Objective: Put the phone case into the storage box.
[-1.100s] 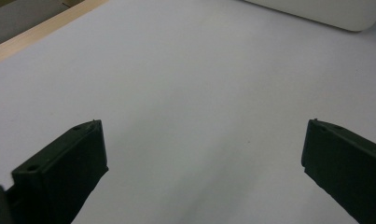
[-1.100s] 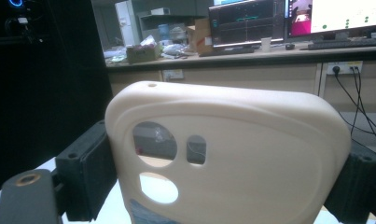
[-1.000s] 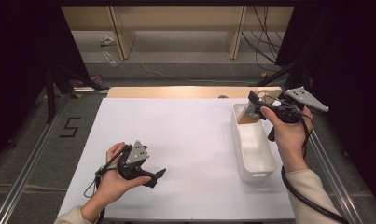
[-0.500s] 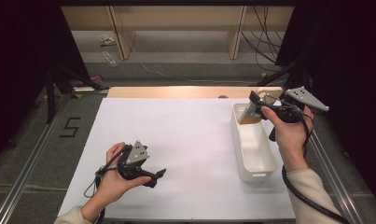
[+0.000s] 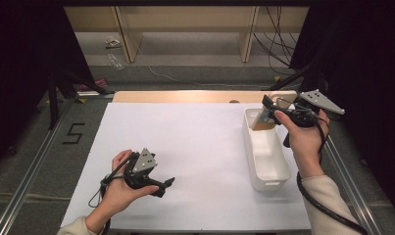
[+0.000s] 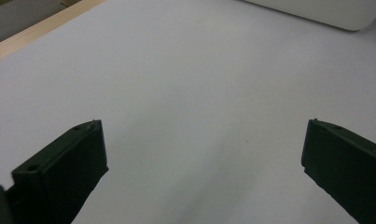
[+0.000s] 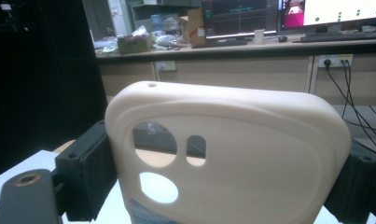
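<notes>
A cream phone case (image 7: 251, 154) with camera cut-outs stands upright between the jaws of my right gripper (image 7: 223, 182), which is shut on its two sides. From above, the phone case (image 5: 261, 120) hangs over the far end of a white bin (image 5: 269, 183) at the table's right, with the right gripper (image 5: 266, 110) pointing left. My left gripper (image 5: 168, 182) rests low over the white table near the front left, aimed right. Its fingers (image 6: 64, 172) stand wide apart, open, with bare table between them.
The white sheet (image 5: 185, 142) covers the table, with a wooden strip (image 5: 185, 96) along its far edge. The bin's corner (image 6: 325, 11) lies ahead of the left gripper. Shelving and cables (image 5: 273, 44) stand beyond the table; a desk with monitors (image 7: 288, 14) lies behind the case.
</notes>
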A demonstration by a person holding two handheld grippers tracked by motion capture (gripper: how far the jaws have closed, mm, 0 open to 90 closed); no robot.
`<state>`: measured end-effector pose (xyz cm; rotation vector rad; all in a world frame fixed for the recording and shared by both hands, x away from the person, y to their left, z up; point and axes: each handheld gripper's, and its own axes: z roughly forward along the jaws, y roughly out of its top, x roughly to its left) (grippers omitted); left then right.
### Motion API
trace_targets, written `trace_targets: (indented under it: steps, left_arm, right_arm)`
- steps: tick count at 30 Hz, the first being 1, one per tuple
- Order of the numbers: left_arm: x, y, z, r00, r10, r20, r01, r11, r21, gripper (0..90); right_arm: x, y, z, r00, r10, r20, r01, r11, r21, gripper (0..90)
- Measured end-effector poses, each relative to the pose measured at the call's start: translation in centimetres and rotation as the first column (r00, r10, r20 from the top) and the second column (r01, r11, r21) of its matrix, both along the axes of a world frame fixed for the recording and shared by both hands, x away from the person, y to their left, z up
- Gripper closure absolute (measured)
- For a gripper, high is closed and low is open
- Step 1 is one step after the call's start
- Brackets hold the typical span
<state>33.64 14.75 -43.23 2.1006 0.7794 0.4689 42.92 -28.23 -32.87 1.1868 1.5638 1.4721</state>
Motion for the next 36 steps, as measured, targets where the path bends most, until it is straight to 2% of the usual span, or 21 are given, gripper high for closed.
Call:
trace_targets:
  steps: [36]
  left_arm:
    - [0.0, 0.0, 0.1, 1.0000, -0.002, 0.002, 0.002, 1.0000, -0.004, 0.0]
  right_arm:
    - [1.4, 0.3, -0.4, 0.9995, -0.014, -0.028, 0.013, 0.999, -0.034, 13.2]
